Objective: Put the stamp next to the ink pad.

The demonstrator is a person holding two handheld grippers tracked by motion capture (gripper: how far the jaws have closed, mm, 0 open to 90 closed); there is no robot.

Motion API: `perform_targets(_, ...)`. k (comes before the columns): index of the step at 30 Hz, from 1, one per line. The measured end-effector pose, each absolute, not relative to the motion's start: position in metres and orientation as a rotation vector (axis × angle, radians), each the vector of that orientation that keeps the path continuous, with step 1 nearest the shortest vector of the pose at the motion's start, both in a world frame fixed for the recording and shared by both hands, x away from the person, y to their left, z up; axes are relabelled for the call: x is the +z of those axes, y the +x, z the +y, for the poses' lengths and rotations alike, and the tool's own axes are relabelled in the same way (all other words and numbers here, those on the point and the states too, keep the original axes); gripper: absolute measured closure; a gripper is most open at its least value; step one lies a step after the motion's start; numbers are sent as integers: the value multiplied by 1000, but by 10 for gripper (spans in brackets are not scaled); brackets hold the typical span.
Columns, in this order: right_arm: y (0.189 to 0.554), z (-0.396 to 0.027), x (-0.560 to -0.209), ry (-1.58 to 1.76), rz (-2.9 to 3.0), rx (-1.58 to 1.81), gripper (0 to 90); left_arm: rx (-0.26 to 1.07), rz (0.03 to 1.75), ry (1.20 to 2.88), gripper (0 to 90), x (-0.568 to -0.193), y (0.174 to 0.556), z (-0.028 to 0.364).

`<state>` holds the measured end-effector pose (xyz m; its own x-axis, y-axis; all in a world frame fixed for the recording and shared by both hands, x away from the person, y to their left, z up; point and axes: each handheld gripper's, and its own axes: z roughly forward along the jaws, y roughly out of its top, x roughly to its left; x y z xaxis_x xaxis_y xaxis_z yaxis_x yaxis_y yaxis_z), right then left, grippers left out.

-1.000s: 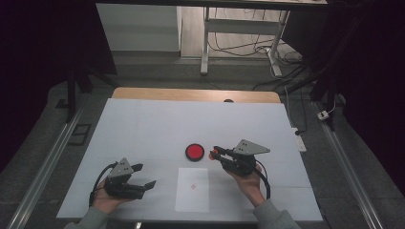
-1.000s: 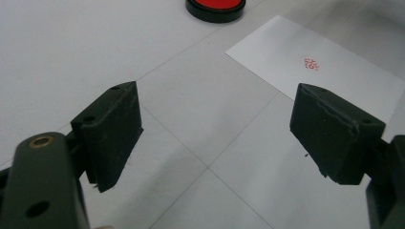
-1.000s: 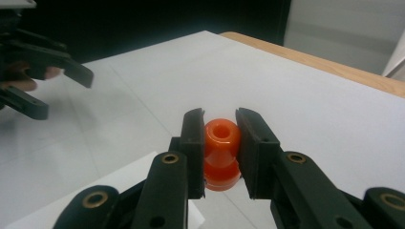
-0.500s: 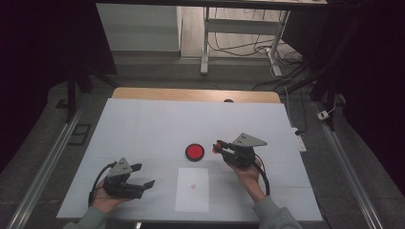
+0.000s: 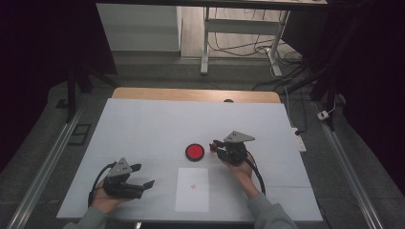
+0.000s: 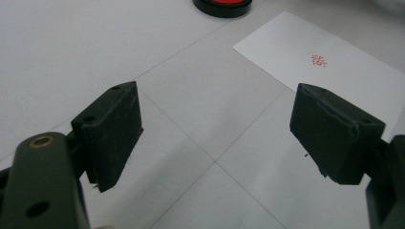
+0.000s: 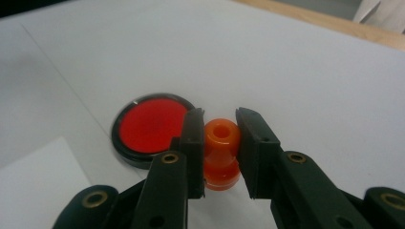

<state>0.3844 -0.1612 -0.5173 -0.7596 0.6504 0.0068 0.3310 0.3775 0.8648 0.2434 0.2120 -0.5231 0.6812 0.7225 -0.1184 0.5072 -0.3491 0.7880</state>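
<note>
White table, dark room behind. Right gripper pinching orange stamp, now lower and just right of red ink pad; likely setting stamp down or re-inking. Stamped paper just below pad. Left gripper spread, empty, unmoved, lower left of pad.

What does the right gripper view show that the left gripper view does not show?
Right gripper view: two black jaws shut on a small orange plastic stamp, held just right of the ink pad, and a wooden table edge far behind.

Left gripper view: two black jaws standing wide apart with nothing between them, and a white paper sheet bearing a small red stamped mark.

Both: the round red ink pad in a black case and the white table cover.
</note>
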Motion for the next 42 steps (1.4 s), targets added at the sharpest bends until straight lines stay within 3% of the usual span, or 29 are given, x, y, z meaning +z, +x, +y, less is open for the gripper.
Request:
perform_targets(16,394,-153,-528,884,2352,1249,711,317,976,2025,187,-526,244,217)
perform_targets(24,392,-155,-522,891,2317,1286,525,312,999,2018,188,-526,246,218)
perform_targets(28,386,-160,-512,877,2282,1331,488,312,1003,2016,188,-526,246,219)
perform_targets(42,338,-208,-492,828,2269,1367,481,307,1028,2005,190,-527,247,224)
